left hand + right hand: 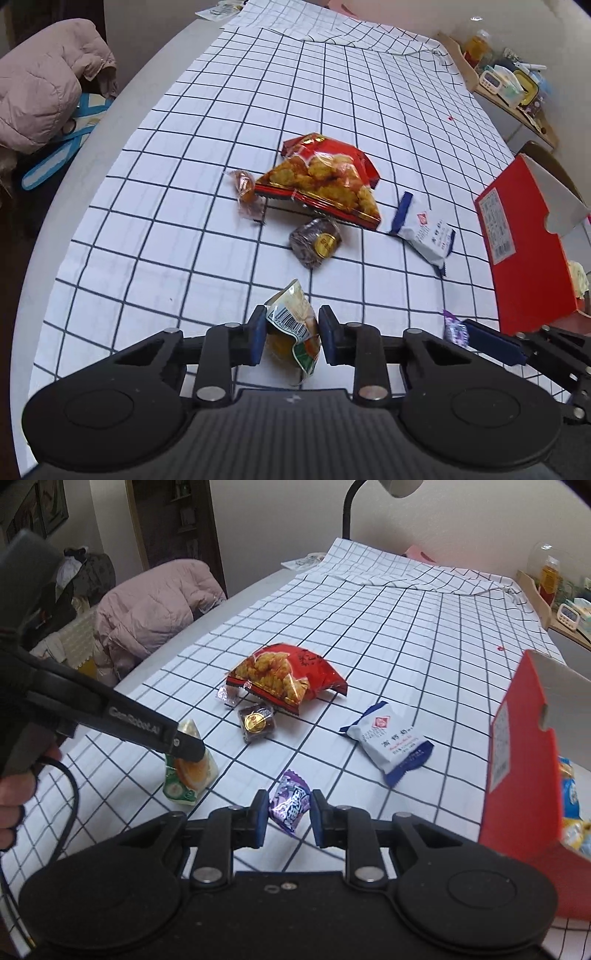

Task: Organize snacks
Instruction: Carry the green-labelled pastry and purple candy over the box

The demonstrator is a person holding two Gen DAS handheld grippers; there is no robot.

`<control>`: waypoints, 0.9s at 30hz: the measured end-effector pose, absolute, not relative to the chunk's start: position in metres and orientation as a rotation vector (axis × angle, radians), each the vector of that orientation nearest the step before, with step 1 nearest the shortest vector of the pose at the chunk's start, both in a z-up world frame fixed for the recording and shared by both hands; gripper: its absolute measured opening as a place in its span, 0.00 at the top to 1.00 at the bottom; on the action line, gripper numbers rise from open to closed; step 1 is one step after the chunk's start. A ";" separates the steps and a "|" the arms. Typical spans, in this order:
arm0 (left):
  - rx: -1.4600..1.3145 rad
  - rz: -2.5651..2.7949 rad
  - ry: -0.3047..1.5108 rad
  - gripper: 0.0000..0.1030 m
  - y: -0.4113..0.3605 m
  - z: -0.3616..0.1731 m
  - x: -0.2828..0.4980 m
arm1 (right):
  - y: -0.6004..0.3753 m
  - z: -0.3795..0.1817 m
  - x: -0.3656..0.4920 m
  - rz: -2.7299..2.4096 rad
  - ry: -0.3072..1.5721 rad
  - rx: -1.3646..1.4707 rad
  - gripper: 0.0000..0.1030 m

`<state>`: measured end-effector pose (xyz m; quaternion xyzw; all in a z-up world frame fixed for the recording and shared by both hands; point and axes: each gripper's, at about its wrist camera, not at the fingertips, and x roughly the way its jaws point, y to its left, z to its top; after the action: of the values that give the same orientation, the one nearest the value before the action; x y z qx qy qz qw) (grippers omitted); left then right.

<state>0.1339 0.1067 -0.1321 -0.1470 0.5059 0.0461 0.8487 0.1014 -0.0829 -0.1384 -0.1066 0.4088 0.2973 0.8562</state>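
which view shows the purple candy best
The right wrist view. There the purple candy sits front and centre between the blue pads of the right hand-held gripper, its printed wrapper clear. The left wrist view catches only a small blurred bit of it at the right edge, by one blue pad.

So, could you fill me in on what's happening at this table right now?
A person is sorting snacks with a handheld gripper in each hand. The left gripper is clamped on a green-and-orange snack packet, and the right gripper holds a small purple candy. A red box stands open at the right with some snacks already inside. A red bag of fried snacks, a brown wrapped cake and a white-and-blue packet remain on the checked tablecloth.
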 end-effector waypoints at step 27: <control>-0.255 -0.108 0.974 0.73 -0.041 -0.040 0.143 | -0.235 -0.055 0.107 0.535 0.750 -0.121 0.79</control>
<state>0.1434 -0.0409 -0.0399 -0.1222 0.4666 -0.0515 0.8745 0.1072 -0.2346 -0.0551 -0.0583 0.3618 0.2578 0.8940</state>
